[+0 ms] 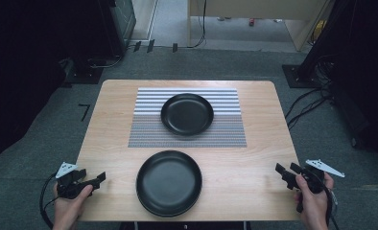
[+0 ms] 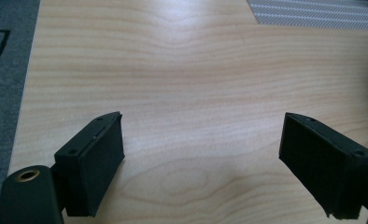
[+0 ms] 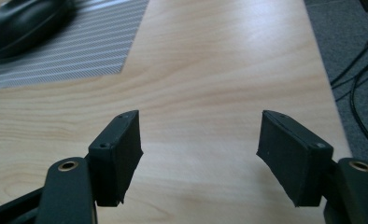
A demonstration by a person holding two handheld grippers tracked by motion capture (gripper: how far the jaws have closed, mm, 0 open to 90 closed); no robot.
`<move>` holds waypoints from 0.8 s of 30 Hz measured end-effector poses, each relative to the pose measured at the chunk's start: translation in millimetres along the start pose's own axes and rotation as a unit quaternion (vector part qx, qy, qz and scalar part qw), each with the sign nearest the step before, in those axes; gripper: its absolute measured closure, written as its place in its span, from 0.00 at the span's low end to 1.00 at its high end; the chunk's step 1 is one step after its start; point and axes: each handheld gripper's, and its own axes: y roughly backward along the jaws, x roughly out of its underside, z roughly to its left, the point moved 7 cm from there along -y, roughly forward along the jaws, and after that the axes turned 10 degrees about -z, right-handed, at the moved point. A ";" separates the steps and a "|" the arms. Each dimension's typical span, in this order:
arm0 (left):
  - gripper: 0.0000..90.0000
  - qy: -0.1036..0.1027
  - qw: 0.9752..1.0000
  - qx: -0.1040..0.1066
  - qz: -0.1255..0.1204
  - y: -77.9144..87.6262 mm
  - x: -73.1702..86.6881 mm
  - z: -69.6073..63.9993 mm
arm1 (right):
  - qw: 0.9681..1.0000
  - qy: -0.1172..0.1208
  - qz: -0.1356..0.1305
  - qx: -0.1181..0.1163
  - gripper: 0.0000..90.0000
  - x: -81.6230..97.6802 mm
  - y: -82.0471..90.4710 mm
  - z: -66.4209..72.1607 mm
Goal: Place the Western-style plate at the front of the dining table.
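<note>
Approaching the near plate (image 1: pixel 169 183) at lower centre, flanked by left gripper (image 1: pixel 97 180) at lower left and right gripper (image 1: pixel 284 173) at lower right, both wide open and empty; best closing in level from both sides; far plate (image 1: pixel 187 113) resting on striped mat (image 1: pixel 144 132).

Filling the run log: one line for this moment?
left gripper: open, empty | right gripper: open, empty | near plate: untouched on table

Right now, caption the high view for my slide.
Two black plates on a wooden table, open grippers flanking the near one.
</note>
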 end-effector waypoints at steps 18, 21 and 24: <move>0.17 -0.092 0.994 -0.052 0.000 -2.6 11.8 -6.9 | 0.997 0.060 0.013 0.042 0.31 27.5 5.4 -7.7; 0.17 -0.093 0.994 -0.053 -0.001 -2.6 12.0 -6.8 | 0.995 0.082 0.015 0.052 0.31 29.6 4.6 -5.4; 0.17 -0.093 0.994 -0.053 -0.002 -2.5 12.0 -6.7 | 0.993 0.098 0.018 0.061 0.31 30.5 3.6 -3.7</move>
